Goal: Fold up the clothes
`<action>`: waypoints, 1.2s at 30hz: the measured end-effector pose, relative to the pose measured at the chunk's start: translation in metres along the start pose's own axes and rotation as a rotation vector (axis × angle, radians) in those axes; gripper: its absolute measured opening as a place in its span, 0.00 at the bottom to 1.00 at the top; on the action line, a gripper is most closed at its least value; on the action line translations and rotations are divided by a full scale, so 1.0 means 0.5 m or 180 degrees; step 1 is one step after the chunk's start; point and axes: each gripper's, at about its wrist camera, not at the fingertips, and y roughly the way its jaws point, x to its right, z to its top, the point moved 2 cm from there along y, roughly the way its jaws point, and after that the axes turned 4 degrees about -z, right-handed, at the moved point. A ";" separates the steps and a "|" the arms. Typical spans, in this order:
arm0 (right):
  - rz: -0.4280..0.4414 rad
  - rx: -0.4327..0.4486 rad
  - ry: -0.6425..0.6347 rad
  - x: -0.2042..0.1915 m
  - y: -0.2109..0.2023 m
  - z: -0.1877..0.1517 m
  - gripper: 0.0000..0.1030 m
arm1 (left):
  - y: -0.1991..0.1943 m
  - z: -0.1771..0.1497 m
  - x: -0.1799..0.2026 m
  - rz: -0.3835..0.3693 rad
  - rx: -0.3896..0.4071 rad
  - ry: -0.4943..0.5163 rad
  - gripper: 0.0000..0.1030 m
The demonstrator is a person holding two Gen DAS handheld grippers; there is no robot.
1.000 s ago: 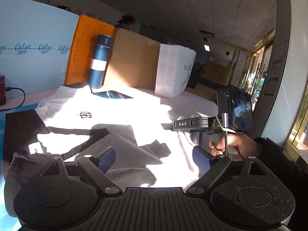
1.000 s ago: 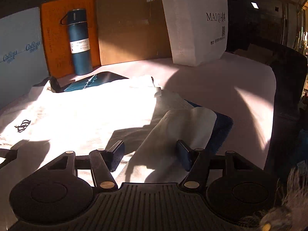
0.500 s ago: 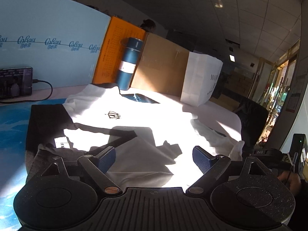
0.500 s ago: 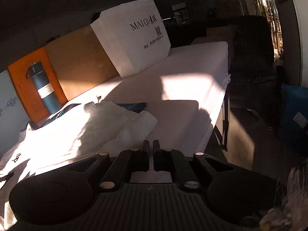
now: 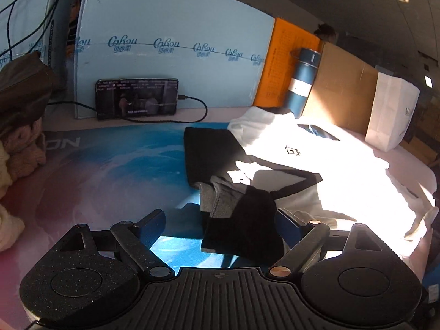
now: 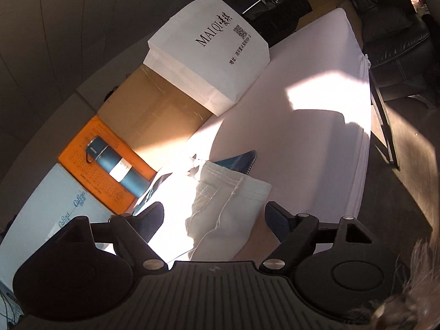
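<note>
A white T-shirt (image 5: 324,162) with a small dark logo lies spread on the table, with black sleeve parts (image 5: 209,154) and a folded black and grey flap (image 5: 242,220) at its near left. My left gripper (image 5: 220,225) is open, and the flap lies between its fingers. In the right wrist view the shirt's white sleeve (image 6: 228,206) lies between the fingers of my right gripper (image 6: 214,220), which is open and tilted. Neither gripper holds cloth.
A phone (image 5: 136,99) with a cable leans on a light blue board (image 5: 176,46). A blue bottle (image 5: 302,82), an orange board, a cardboard box (image 6: 162,110) and a white paper bag (image 6: 211,52) stand at the back. A clothes pile (image 5: 19,126) is left. The table edge (image 6: 363,148) drops off at right.
My right gripper was shut half a second ago and is now open over the white sleeve, rolled sideways. My left gripper stayed open and swung left toward the black sleeve.
</note>
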 end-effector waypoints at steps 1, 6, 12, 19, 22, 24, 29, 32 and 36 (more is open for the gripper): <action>-0.0100 0.0037 -0.0099 -0.006 0.002 0.000 0.55 | 0.004 -0.003 -0.006 0.0101 -0.0058 0.0036 0.86; -0.0577 0.0456 -0.0584 0.005 -0.032 0.000 0.69 | -0.044 -0.010 -0.026 0.0221 0.0178 0.0036 0.86; 0.0499 0.0924 -0.1321 -0.062 -0.118 -0.029 0.89 | -0.106 -0.017 0.012 -0.0151 0.0484 0.0164 0.87; 0.2952 -0.0370 -0.2583 -0.227 -0.151 -0.178 0.90 | -0.102 -0.019 0.019 -0.0162 0.0516 -0.0044 0.87; 0.3373 -0.0749 -0.2998 -0.270 -0.166 -0.238 0.90 | -0.107 -0.030 0.012 -0.0170 0.0528 -0.0130 0.87; 0.3475 -0.0904 -0.3192 -0.288 -0.169 -0.267 0.90 | -0.109 -0.037 0.008 -0.0171 0.0528 -0.0180 0.87; 0.3450 -0.1195 -0.3587 -0.308 -0.159 -0.328 0.90 | -0.110 -0.055 -0.003 -0.0173 0.0523 -0.0289 0.87; 0.3274 -0.1196 -0.3778 -0.308 -0.144 -0.349 0.89 | -0.102 -0.064 -0.010 -0.0186 0.0493 -0.0335 0.87; 0.3233 -0.1155 -0.3753 -0.302 -0.139 -0.342 0.71 | -0.093 -0.073 -0.023 -0.0227 0.0420 -0.0457 0.87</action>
